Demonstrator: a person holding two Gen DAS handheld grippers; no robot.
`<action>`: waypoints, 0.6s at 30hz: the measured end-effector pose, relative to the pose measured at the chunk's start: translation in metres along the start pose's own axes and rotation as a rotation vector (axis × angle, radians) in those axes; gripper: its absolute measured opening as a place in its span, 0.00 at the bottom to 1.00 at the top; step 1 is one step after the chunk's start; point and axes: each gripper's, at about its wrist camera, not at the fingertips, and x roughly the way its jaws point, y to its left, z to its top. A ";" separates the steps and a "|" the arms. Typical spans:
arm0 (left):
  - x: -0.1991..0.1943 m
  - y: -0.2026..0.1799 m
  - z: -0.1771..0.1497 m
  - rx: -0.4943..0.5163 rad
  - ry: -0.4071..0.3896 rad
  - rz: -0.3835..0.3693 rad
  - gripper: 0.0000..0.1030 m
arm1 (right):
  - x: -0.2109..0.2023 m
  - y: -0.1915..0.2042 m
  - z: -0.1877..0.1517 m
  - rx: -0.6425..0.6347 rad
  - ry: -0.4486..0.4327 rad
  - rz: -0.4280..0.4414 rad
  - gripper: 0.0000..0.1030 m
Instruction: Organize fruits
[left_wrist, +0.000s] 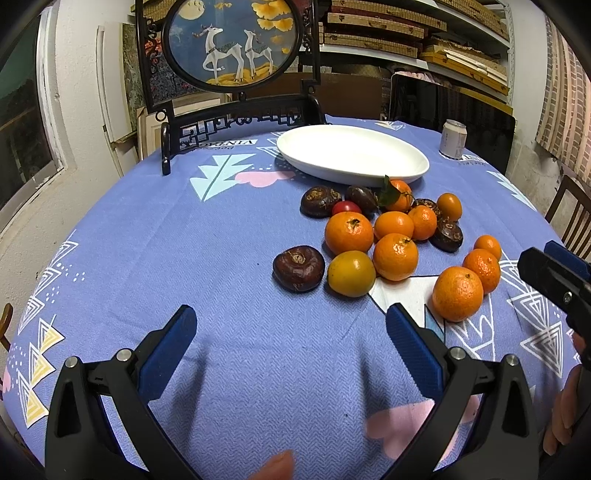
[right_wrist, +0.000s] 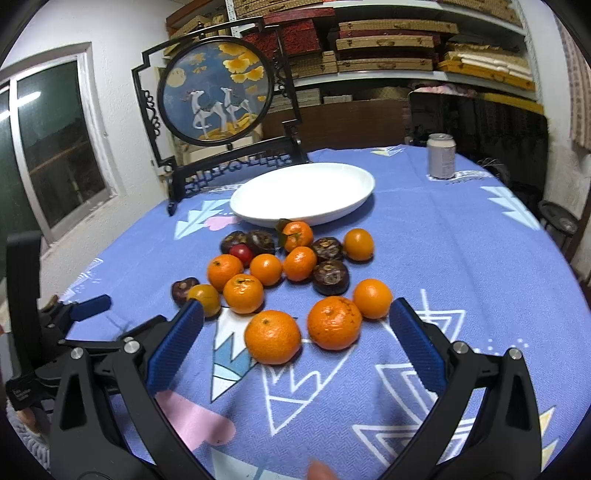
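Observation:
Several tangerines, dark brown water chestnuts and one small red tomato (left_wrist: 345, 207) lie in a loose pile on the blue patterned tablecloth, in front of an empty white oval plate (left_wrist: 351, 153) (right_wrist: 303, 194). My left gripper (left_wrist: 291, 321) is open and empty, just short of a brown chestnut (left_wrist: 298, 268) and a yellow-orange fruit (left_wrist: 351, 273). My right gripper (right_wrist: 295, 317) is open and empty, its fingers either side of two near tangerines (right_wrist: 272, 336) (right_wrist: 334, 322). The right gripper also shows at the right edge of the left wrist view (left_wrist: 554, 273).
A framed round deer picture on a black stand (left_wrist: 232, 44) (right_wrist: 216, 92) stands at the table's far left. A drink can (left_wrist: 453, 139) (right_wrist: 441, 156) stands at the far right. Shelves with boxes fill the back wall. A window is on the left.

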 end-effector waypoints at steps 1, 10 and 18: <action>0.001 0.000 -0.001 -0.001 0.004 -0.008 0.99 | 0.002 -0.001 0.000 -0.002 0.019 0.008 0.98; 0.019 -0.020 -0.006 0.104 0.129 -0.120 0.99 | -0.012 -0.031 0.000 -0.074 0.057 0.076 0.98; 0.034 -0.008 0.009 0.250 0.144 -0.040 0.99 | -0.009 -0.044 0.000 -0.132 0.093 0.073 0.81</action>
